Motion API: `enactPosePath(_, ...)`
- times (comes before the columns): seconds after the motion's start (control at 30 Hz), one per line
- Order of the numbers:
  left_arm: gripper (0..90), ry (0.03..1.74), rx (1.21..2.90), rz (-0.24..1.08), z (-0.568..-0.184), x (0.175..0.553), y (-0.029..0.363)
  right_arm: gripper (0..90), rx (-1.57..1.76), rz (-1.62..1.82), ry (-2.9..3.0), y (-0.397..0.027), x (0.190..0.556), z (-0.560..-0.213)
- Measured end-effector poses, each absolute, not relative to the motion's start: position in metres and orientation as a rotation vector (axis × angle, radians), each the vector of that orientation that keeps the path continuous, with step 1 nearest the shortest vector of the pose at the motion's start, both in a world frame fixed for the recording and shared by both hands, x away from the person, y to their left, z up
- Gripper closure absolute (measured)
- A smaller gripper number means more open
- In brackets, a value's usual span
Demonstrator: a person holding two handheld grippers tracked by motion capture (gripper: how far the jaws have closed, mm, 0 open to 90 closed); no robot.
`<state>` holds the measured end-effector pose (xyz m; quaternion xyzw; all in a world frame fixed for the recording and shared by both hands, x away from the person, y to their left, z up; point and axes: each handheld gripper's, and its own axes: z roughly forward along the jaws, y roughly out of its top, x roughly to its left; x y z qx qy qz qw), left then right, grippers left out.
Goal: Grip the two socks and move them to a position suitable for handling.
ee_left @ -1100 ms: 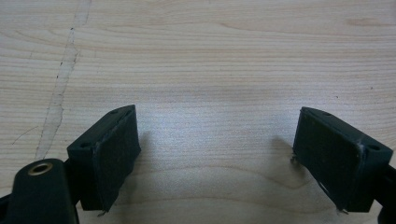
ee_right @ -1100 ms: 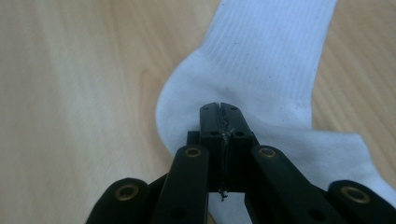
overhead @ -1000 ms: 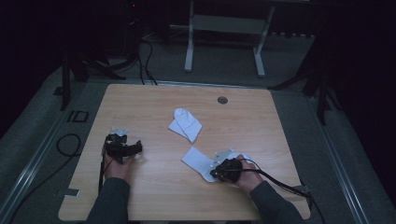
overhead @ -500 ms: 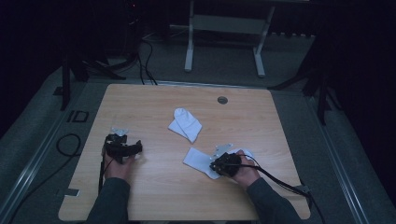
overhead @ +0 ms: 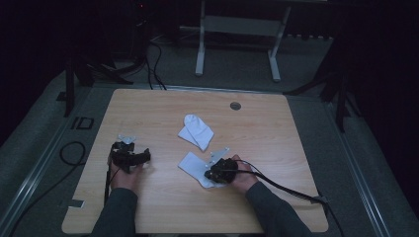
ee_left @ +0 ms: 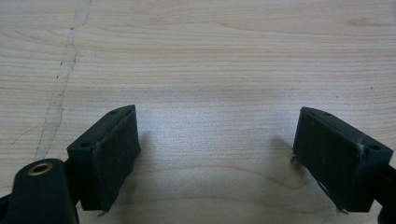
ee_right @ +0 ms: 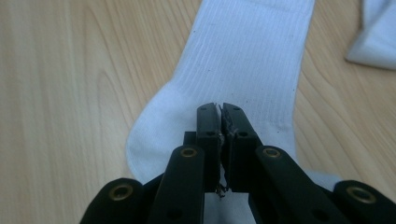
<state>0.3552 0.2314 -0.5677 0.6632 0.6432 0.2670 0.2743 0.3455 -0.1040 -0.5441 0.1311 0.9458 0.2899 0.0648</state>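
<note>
Two black padded fingers point(ee_left: 109, 158) of the left gripper point(ee_left: 217, 161) are seen set wide apart, with nothing held between them. Beneath them, bare light wood-grain tabletop point(ee_left: 210, 60) is shown, marked by a pale scratched streak point(ee_left: 63, 79) at the left.

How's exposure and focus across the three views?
High view: dim, surroundings nearly black, light wooden table readable. Left gripper view: evenly lit, sharp grain, soft shadows beside the black jaws. Right gripper view: bright white ribbed sock sharp, farther edges slightly soft, no glare.
</note>
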Motion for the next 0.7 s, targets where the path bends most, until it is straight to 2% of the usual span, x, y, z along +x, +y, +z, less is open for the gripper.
enactPosePath(0.23,14.5,1.729,1.784,0.718,-0.568,0.355,0.231,85.9,0.324,0.893,2.884,-0.092,0.346,-0.544)
enactPosePath(0.4,14.5,1.729,1.784,0.718,-0.568,0.355,0.231,81.9,0.365,0.904,2.885,-0.095,0.350,-0.543)
enactPosePath(0.7,14.5,1.729,1.784,0.718,-0.568,0.355,0.231,81.2,0.598,0.892,2.696,-0.104,0.386,-0.530)
